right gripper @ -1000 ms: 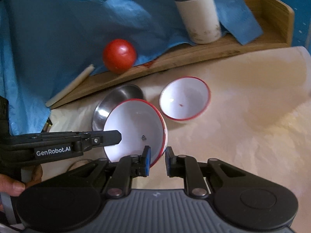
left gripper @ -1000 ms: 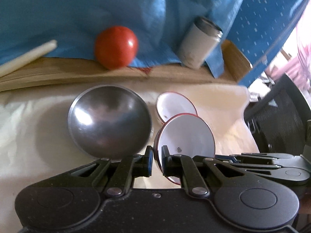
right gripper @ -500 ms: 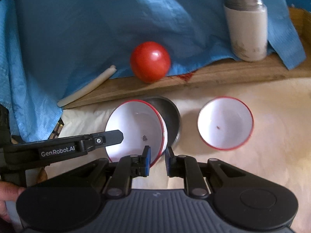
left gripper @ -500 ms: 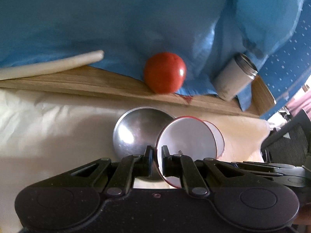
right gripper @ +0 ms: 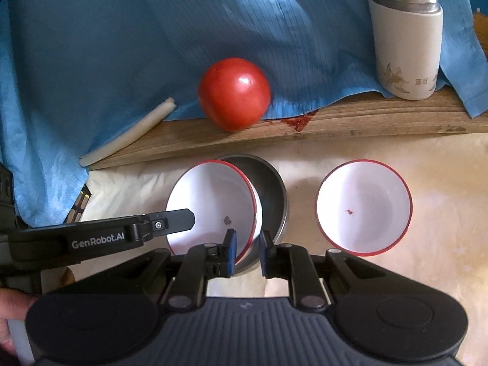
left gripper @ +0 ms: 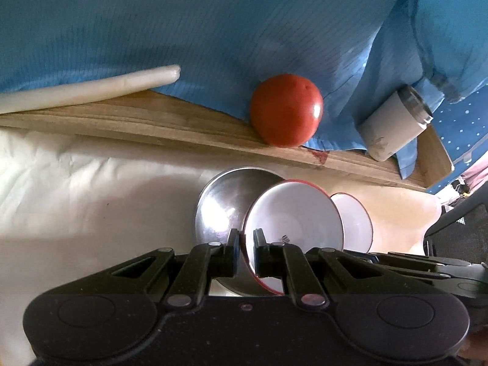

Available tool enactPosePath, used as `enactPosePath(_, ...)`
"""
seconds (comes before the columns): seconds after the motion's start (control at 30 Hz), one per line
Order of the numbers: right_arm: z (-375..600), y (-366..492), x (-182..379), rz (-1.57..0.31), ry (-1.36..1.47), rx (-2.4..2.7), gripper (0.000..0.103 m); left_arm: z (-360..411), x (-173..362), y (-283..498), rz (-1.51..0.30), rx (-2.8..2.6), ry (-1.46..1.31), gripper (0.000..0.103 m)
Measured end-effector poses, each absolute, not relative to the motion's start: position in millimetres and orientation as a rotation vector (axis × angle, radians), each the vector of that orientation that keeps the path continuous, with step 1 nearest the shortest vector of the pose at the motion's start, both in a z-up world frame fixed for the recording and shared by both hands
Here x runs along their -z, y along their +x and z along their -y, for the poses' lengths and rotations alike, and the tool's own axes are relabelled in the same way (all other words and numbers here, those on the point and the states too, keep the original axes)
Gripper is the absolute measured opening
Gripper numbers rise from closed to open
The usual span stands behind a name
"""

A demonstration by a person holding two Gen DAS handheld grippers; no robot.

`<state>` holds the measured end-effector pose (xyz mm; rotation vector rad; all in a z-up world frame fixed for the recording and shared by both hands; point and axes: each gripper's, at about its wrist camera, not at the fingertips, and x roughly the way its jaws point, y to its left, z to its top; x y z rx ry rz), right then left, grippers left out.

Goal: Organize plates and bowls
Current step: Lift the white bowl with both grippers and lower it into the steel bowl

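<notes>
Currently left hand-held gripper (left gripper: 245, 243) pinched on rim of red-rimmed bowl (left gripper: 292, 216), bowl tilted over steel bowl (left gripper: 222, 210) just ahead. Right hand-held gripper (right gripper: 247, 244) parted slightly, gripping nothing, straddling near edges of both bowls. Second red-rimmed bowl (right gripper: 363, 207) on tabletop (right gripper: 442, 189), right of right hand-held gripper.
</notes>
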<state>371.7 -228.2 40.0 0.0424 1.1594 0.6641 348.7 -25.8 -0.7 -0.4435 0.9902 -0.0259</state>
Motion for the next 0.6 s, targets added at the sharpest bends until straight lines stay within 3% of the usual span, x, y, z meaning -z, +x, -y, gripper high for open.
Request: enactPosePath(0.6,208.7,379.4,-26.3,-1.186,-0.001,-0.668,0.018,19.4,16.6,367.9,-1.078,-0.026,-0.438,0.009)
